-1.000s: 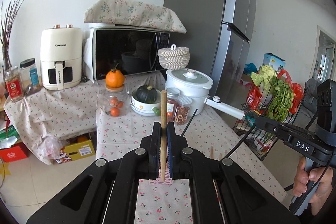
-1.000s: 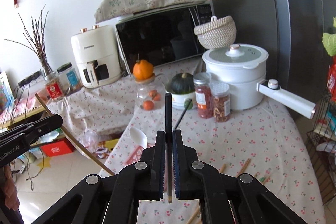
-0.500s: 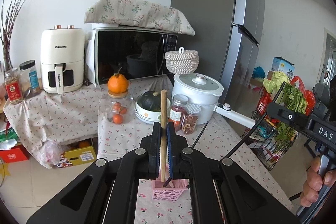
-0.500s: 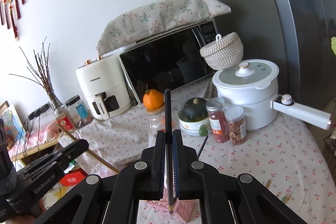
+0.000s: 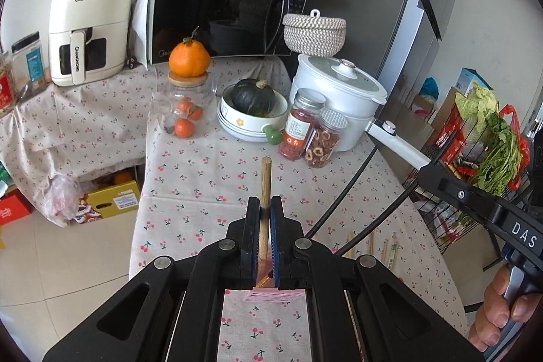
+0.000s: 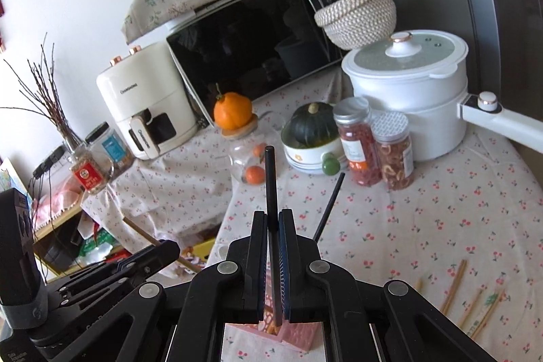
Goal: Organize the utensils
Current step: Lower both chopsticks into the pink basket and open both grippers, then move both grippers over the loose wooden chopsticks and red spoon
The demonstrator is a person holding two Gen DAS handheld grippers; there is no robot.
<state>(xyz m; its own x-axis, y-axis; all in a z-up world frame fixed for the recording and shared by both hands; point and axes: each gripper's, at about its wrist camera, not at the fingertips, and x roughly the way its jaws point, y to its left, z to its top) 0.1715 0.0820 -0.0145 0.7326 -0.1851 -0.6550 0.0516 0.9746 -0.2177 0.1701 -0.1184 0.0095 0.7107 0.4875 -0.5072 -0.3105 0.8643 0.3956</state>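
Observation:
My left gripper [image 5: 265, 209] is shut on a wooden chopstick [image 5: 265, 189] held upright above a pink utensil holder [image 5: 271, 296], mostly hidden under the jaws. My right gripper [image 6: 272, 223] is shut on a black chopstick [image 6: 270, 185], its lower end over the same pink holder [image 6: 298, 335]. A second black chopstick [image 6: 328, 207] leans out of the holder. Several loose wooden chopsticks [image 6: 454, 287] lie on the cherry tablecloth to the right; they also show in the left wrist view [image 5: 371, 246]. The right gripper [image 5: 475, 202] shows at right in the left wrist view.
At the back stand a white pot [image 5: 339, 97], two spice jars [image 5: 312, 128], a bowl with a squash [image 5: 253, 111], a glass jar topped by an orange [image 5: 188, 97], a microwave [image 5: 224, 16] and an air fryer [image 5: 88, 22]. A vegetable rack [image 5: 485, 138] stands right.
Both grippers have tilted down and moved over the table, each keeping its chopstick. The pink holder now sits right beneath both jaws.

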